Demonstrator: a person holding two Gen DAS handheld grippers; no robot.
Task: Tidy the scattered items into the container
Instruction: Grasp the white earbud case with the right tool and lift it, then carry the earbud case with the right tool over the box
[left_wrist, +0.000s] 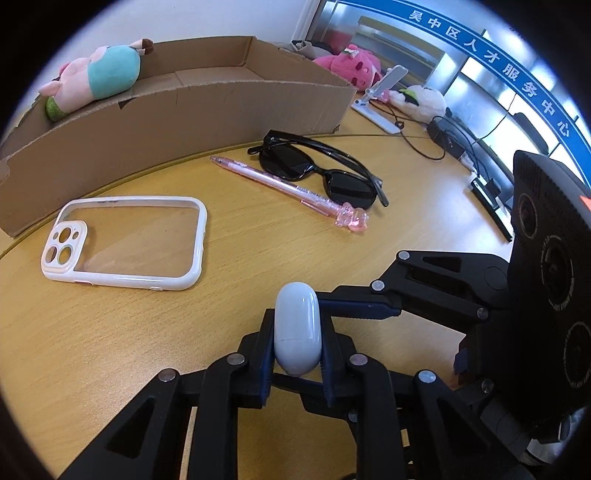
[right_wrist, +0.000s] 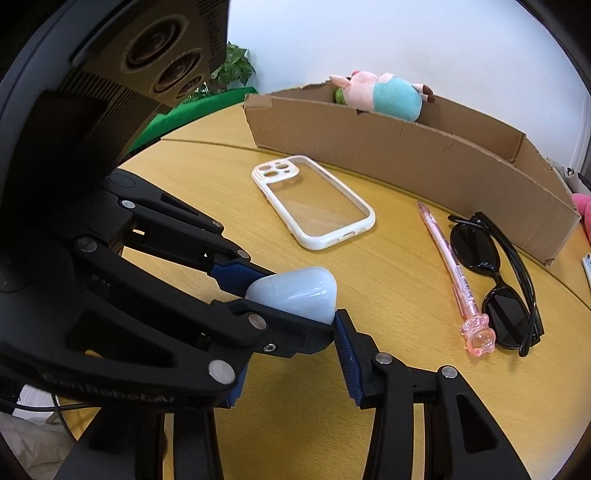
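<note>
My left gripper (left_wrist: 295, 343) is shut on a white earbud case (left_wrist: 296, 332), held just above the wooden table; the case also shows in the right wrist view (right_wrist: 295, 291). My right gripper (right_wrist: 291, 373) is open and empty beside the left one, its near finger (right_wrist: 349, 358) close to the case. A clear phone case with a white rim (left_wrist: 125, 243) (right_wrist: 314, 203), a pink pen (left_wrist: 291, 188) (right_wrist: 454, 273) and black sunglasses (left_wrist: 321, 166) (right_wrist: 495, 280) lie on the table before the cardboard box (left_wrist: 177, 110) (right_wrist: 406, 158). A pig plush (left_wrist: 99, 77) (right_wrist: 384, 94) lies in the box.
Pink plush toys (left_wrist: 351, 64), a white plush (left_wrist: 417, 101), a phone stand (left_wrist: 384, 99) and cables (left_wrist: 454, 144) sit at the table's far right. A plant (right_wrist: 232, 70) and green cloth (right_wrist: 184, 110) lie beyond the table's left edge.
</note>
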